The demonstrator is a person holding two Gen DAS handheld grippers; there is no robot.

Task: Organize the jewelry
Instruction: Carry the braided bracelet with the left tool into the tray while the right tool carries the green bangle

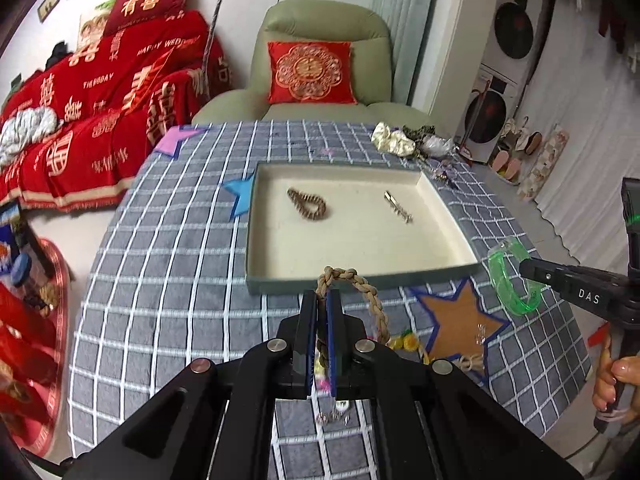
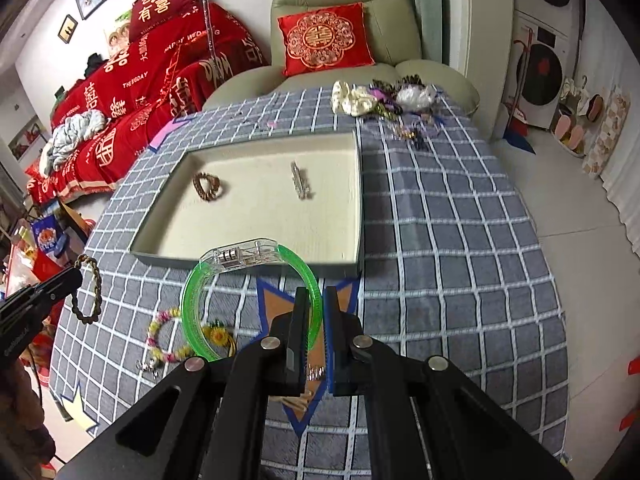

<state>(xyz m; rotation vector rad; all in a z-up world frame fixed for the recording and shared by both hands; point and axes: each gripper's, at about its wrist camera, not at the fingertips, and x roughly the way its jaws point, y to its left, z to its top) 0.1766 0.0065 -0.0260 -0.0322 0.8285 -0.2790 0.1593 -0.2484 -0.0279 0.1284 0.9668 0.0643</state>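
Left claw [image 1: 322, 300] clamped the limp braided rope bracelet [image 1: 352, 292], right claw [image 2: 316, 308] the stiff, slick green bangle [image 2: 248, 292] by its band, both lifted just near of the tray [image 2: 356, 184]; rope likely swings, bangle may pivot.

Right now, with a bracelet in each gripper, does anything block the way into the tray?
Nothing visible does. The left gripper holds the braided bracelet and the right gripper the green bangle, both just short of the tray; only its low near wall lies ahead.
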